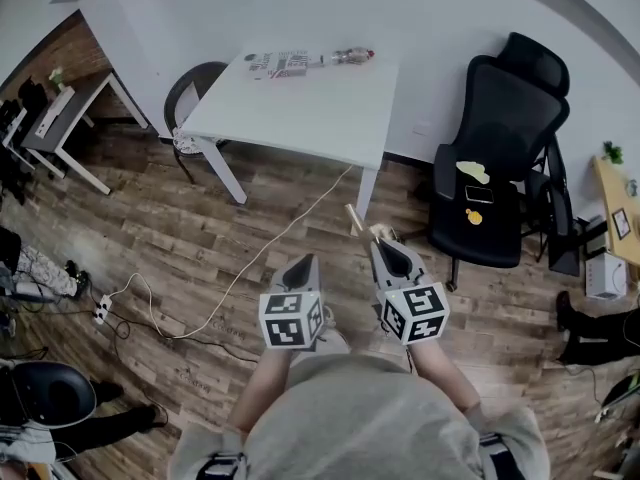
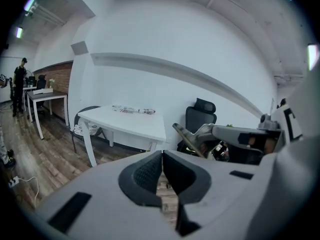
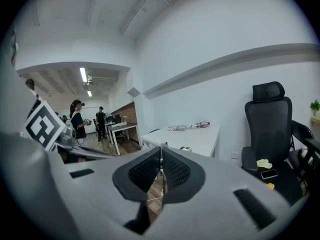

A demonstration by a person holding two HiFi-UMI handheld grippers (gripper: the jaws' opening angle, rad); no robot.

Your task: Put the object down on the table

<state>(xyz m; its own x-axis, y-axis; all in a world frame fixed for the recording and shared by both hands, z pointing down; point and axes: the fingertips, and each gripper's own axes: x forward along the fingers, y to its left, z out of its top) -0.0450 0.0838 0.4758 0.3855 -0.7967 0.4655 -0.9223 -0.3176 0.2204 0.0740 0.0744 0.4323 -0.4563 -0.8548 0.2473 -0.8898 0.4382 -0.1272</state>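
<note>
My right gripper [image 1: 383, 240] is shut on a thin, flat, tan stick-like object [image 1: 353, 218] that juts forward and left from the jaws. In the right gripper view it shows only edge-on as a thin strip [image 3: 161, 170] between the pads. In the left gripper view the object [image 2: 186, 138] slants up from the right gripper's tip. My left gripper [image 1: 303, 261] is shut with nothing in it, its pads [image 2: 150, 171] pressed together. Both grippers hang over the wooden floor, well short of the white table [image 1: 310, 118] ahead.
A printed packet [image 1: 280, 63] and a bottle [image 1: 352, 56] lie at the table's far edge. A black office chair [image 1: 500, 168] with small yellow items and a phone stands to the right. A white cable [image 1: 260, 258] runs across the floor. People stand at desks far left [image 3: 77, 121].
</note>
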